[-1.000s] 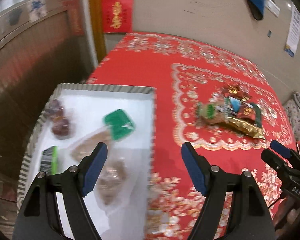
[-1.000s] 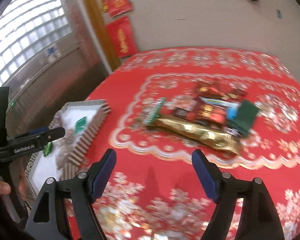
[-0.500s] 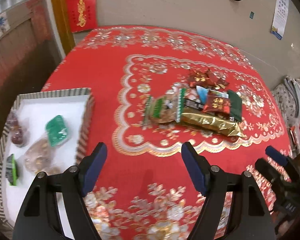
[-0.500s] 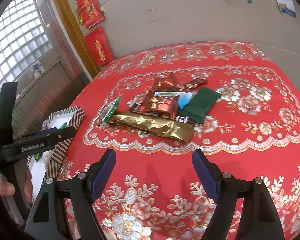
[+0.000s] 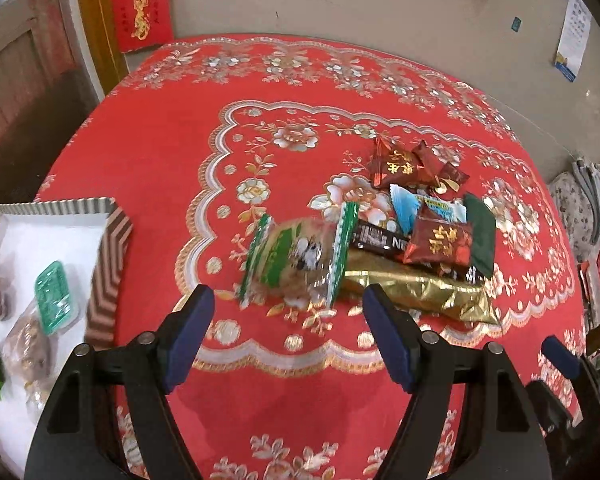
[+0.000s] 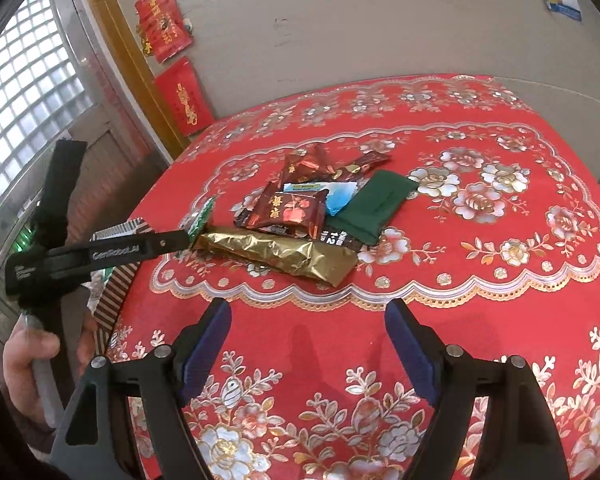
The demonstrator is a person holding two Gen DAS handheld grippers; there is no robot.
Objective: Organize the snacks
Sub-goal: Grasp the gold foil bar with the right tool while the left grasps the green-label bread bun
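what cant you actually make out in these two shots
- Tray: left wrist view, cut off by the left edge; right wrist view, mostly behind the left claw.
- Clear green-edged packet: motion-blurred in the left wrist view, print unreadable.
- Black bar: partly under the red packet, so its label is only partly readable.

- Two black hand-held grippers with blue pads, left (image 5: 284,328) and right (image 6: 308,344)
- One long crinkled gold foil packet (image 5: 420,292)
- One flat dark green pouch (image 5: 480,236)
- One white striped-rim cardboard tray (image 5: 112,248)
- One clear green-edged biscuit wrapper (image 5: 300,256)
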